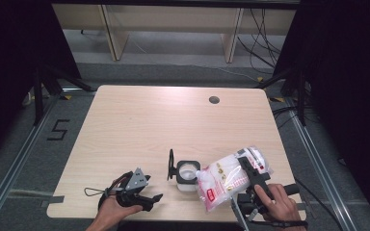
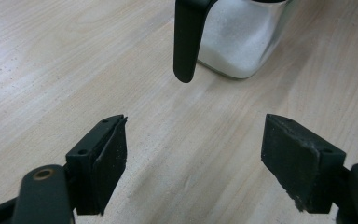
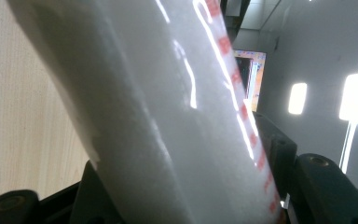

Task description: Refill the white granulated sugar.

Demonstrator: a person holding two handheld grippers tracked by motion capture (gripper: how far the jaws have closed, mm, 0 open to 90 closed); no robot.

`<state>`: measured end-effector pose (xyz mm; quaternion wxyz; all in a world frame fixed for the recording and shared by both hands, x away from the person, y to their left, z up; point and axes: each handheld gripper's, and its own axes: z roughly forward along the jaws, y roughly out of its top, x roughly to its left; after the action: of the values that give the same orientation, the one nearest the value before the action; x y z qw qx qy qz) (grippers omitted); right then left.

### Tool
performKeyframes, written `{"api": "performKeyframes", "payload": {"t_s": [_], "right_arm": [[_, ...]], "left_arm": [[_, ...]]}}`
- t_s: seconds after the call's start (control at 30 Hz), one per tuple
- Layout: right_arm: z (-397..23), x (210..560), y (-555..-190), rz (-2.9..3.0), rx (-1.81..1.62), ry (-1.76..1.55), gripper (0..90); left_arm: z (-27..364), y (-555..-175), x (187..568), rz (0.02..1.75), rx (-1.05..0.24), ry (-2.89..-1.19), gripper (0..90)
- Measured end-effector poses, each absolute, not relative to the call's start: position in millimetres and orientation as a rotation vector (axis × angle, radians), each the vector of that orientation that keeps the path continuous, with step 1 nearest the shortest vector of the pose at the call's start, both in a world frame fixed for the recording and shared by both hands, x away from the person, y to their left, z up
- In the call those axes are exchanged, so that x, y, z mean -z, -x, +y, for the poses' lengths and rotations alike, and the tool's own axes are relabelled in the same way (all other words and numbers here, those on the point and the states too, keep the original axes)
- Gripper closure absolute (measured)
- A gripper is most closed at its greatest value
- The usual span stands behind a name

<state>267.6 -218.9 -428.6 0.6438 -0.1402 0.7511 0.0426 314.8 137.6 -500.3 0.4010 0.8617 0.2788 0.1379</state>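
Overhead, right tongs clamp tilted bag beside canister, left tongs spread wide, holding nothing.

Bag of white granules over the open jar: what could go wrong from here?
The bag is clamped in the right gripper and tilted toward the small jar; its mouth may miss the opening and spill onto the table. The left gripper is open and apart from the jar, so a nudge could shift it.

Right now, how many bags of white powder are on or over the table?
1. The bag sits near the table's front right, tilted toward the jar, clamped in the right gripper. Nothing seems hidden.
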Motion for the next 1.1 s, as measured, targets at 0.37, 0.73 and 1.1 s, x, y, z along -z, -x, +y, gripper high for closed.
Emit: {"api": "performKeyframes", "payload": {"t_s": [0.37,0.73,1.1], "right_arm": [[-223,434,-266,1.764,-0.164,0.236,49.9],[-236,440,-273,1.839,-0.314,0.144,51.0],[-243,450,-279,1.909,-0.443,0.088,52.5]], "left_arm": [[138,-315,500,0.705,-0.346,-2.175,22.0],[138,-315,500,0.705,-0.346,-2.175,22.0],[137,-314,500,0.704,-0.339,-2.172,22.1]]}}
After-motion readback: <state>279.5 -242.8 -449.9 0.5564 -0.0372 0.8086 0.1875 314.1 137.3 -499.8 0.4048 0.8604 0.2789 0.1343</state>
